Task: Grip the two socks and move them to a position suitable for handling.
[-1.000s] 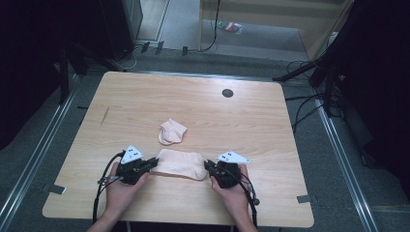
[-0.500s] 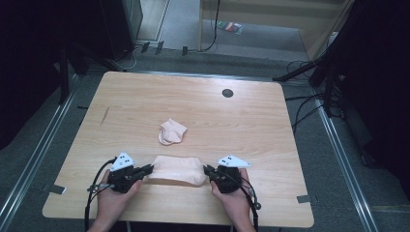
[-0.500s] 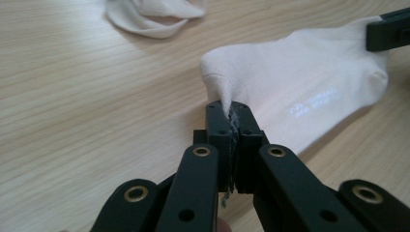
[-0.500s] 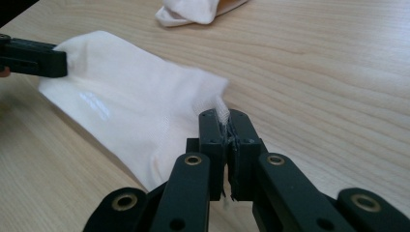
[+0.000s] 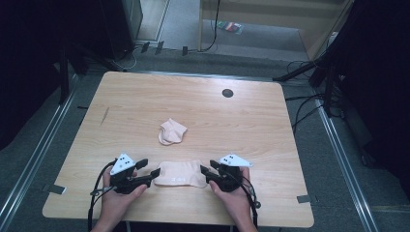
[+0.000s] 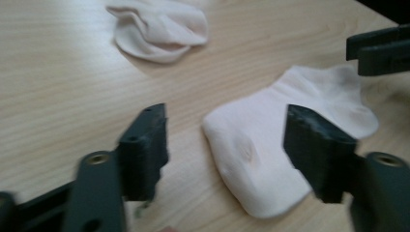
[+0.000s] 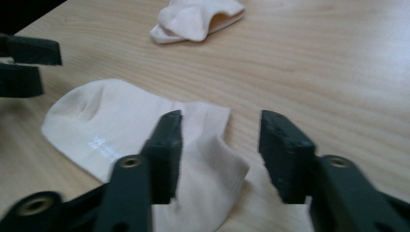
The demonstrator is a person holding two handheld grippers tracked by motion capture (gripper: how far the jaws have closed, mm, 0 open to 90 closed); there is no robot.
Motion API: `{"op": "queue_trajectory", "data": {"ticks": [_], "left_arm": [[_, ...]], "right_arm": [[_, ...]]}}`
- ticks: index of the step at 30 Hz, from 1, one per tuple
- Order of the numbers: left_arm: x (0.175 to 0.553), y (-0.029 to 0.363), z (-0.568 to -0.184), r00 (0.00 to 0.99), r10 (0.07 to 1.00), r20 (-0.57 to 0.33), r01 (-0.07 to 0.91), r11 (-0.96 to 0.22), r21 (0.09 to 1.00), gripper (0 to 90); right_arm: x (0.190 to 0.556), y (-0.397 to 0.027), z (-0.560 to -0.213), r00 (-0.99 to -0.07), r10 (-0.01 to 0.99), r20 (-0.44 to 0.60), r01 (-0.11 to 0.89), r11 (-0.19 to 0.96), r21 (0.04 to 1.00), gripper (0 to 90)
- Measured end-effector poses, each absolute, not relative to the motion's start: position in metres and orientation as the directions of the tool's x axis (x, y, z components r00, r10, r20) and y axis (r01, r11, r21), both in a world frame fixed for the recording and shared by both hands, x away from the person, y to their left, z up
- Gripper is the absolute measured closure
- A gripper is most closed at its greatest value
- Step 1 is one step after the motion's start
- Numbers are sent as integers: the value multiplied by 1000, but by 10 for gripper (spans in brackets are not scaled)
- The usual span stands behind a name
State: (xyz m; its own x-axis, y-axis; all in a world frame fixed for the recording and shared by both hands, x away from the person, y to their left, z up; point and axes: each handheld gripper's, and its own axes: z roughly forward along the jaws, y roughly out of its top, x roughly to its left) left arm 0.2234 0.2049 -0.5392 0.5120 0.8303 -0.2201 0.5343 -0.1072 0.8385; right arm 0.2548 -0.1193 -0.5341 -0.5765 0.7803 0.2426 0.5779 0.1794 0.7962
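Nearest the person, a flat sock [image 5: 180,174] lies on the table [image 5: 270,135] between the left claw [image 5: 153,174] and right claw [image 5: 205,172], both with jaws apart, gripping nothing. Farther off, a crumpled sock [image 5: 171,131] waits, seemingly unhandled; pairing or folding looks barely begun.
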Motion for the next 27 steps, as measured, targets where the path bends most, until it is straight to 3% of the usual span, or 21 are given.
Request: {"op": "queue_trajectory", "data": {"ticks": [4, 8, 17, 19, 27], "left_arm": [[229, 213, -539, 498, 834, -238, 518, -66, 853, 146], [239, 224, -539, 500, 834, -234, 490, -49, 870, 70], [261, 245, -545, 396, 885, -245, 503, 14, 864, 60], [262, 248, -545, 398, 885, -240, 500, 10, 866, 16], [262, 251, -545, 391, 898, -201, 481, -13, 877, 0]], "right_arm": [[256, -119, -531, -565, 802, 195, 540, 180, 822, 357], [259, -118, -527, -547, 819, 172, 528, 178, 830, 297], [272, -108, -512, -539, 829, 153, 517, 182, 836, 279], [276, -106, -509, -538, 831, 144, 513, 188, 838, 280], [293, -89, -498, -546, 829, 122, 499, 204, 842, 285]]}}
